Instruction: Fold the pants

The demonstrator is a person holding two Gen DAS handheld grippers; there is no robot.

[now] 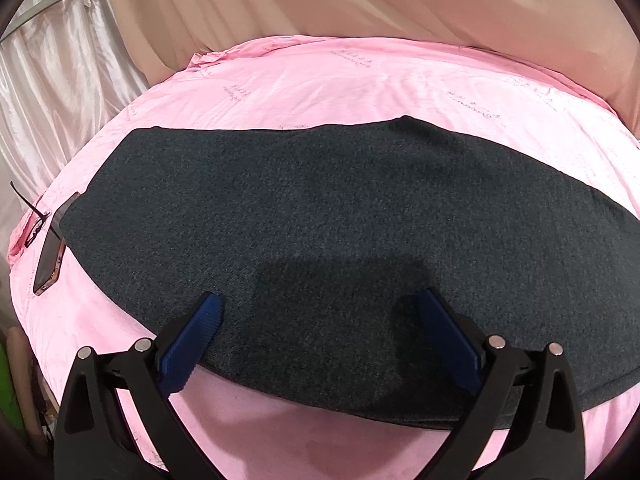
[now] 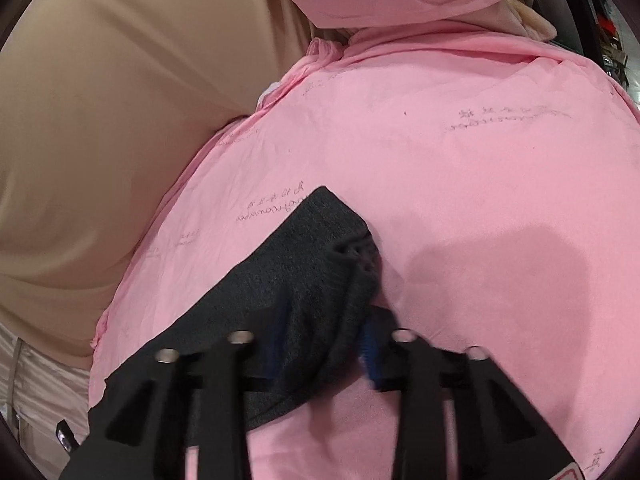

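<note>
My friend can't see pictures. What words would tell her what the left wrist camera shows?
Dark grey pants lie flat across a pink bedsheet, with the left gripper open just above their near edge. A phone and glasses sit at the sheet's left side.

Dark charcoal heathered pants; pink bed sheet with faint grey script; blue ribbed pads on black gripper.
</note>
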